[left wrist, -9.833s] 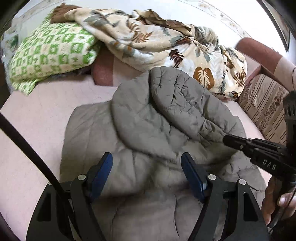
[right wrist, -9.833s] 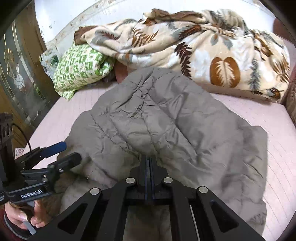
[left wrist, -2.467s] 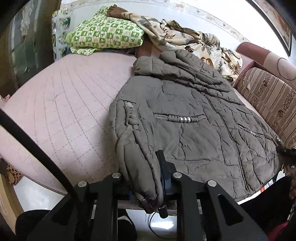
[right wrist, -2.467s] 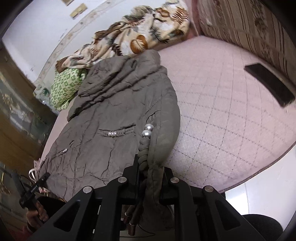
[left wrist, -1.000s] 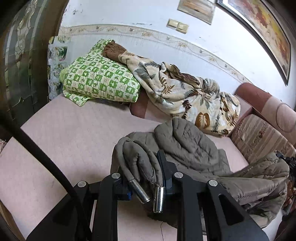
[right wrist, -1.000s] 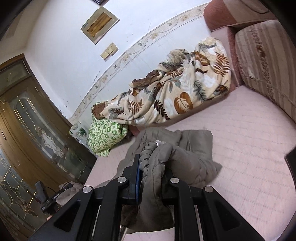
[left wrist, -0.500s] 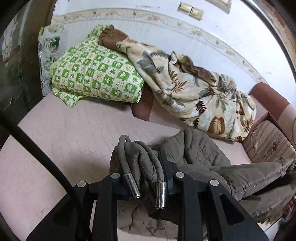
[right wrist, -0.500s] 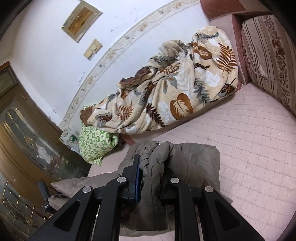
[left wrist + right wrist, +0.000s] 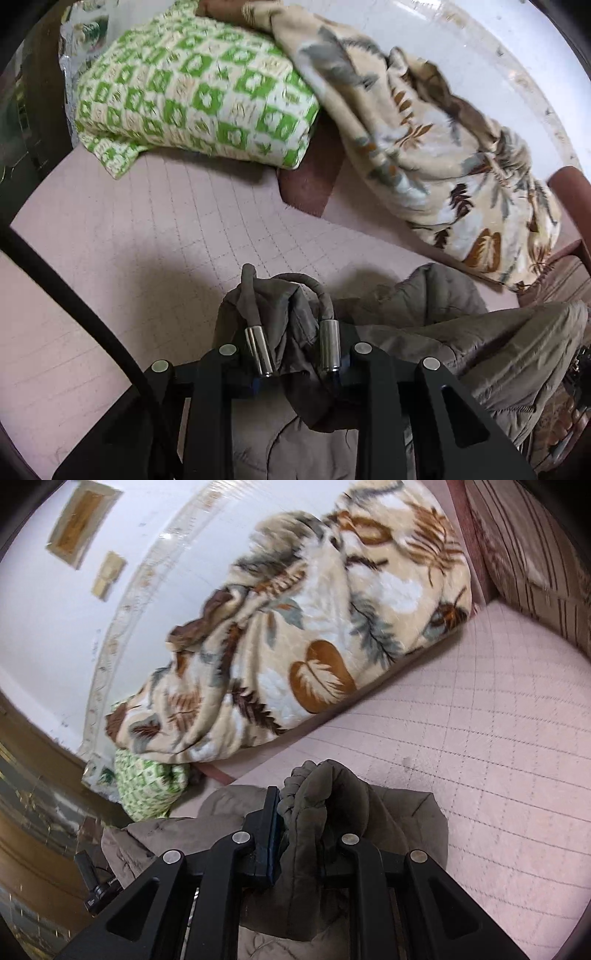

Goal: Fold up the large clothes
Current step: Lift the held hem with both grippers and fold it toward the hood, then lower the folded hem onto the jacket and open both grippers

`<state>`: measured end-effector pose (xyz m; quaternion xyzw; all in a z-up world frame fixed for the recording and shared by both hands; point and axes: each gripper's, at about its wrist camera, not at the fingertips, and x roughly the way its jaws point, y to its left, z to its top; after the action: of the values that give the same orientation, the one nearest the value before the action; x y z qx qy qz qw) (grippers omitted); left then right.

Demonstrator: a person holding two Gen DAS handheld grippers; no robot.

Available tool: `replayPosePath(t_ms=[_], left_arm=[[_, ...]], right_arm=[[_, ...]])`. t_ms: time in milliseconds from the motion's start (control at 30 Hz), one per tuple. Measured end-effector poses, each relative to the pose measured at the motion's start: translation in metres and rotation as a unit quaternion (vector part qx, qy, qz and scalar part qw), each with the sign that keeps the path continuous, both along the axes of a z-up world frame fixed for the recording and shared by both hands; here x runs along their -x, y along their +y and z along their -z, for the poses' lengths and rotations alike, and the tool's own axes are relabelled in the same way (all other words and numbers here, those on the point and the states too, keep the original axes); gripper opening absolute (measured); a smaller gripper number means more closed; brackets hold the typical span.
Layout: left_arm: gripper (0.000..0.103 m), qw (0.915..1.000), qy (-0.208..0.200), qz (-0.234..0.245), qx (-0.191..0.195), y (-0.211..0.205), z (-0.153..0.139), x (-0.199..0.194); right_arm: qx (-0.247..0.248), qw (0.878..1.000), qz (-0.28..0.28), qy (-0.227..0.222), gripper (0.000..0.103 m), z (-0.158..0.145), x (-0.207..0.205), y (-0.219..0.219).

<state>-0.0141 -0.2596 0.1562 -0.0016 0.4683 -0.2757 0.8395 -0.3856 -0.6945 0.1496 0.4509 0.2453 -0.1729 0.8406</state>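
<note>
A grey-brown puffer jacket (image 9: pixel 498 343) lies folded over on the pink quilted bed (image 9: pixel 147 229). My left gripper (image 9: pixel 295 354) is shut on a bunched hem corner of the jacket; two drawcords with silver metal tips (image 9: pixel 258 350) hang over the jaws. My right gripper (image 9: pixel 299 830) is shut on the other bunched corner of the jacket (image 9: pixel 332 794), held low over the jacket's lower layer (image 9: pixel 413 812). The fabric hides the fingertips of both grippers.
A green checked pillow (image 9: pixel 192 85) and a leaf-print blanket (image 9: pixel 424 129) lie at the head of the bed, also in the right wrist view (image 9: pixel 314 627). A striped sofa cushion (image 9: pixel 535 546) stands at the right. A black cable (image 9: pixel 74 295) crosses at left.
Both grippers have carried the jacket's hem forward toward the pillows and down, folding the jacket over itself. The pillow and blanket loom closer. Both grips are unchanged.
</note>
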Motion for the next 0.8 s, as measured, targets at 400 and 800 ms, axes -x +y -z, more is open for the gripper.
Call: replayPosePath(t_ms=[400, 800], left_arm=[[0.031, 0.9988, 0.050, -0.004, 0.001, -0.029, 0.047, -0.038], [0.056, 0.9959, 0.066, -0.022, 0.058, -0.012, 0.015, -0.057]], right_arm=[[-0.094, 0.995, 0.027, 0.031, 0.022, 0.068, -0.039, -0.045], [-0.139, 0.987, 0.049, -0.060, 0.050, 0.032, -0.011, -0.061]])
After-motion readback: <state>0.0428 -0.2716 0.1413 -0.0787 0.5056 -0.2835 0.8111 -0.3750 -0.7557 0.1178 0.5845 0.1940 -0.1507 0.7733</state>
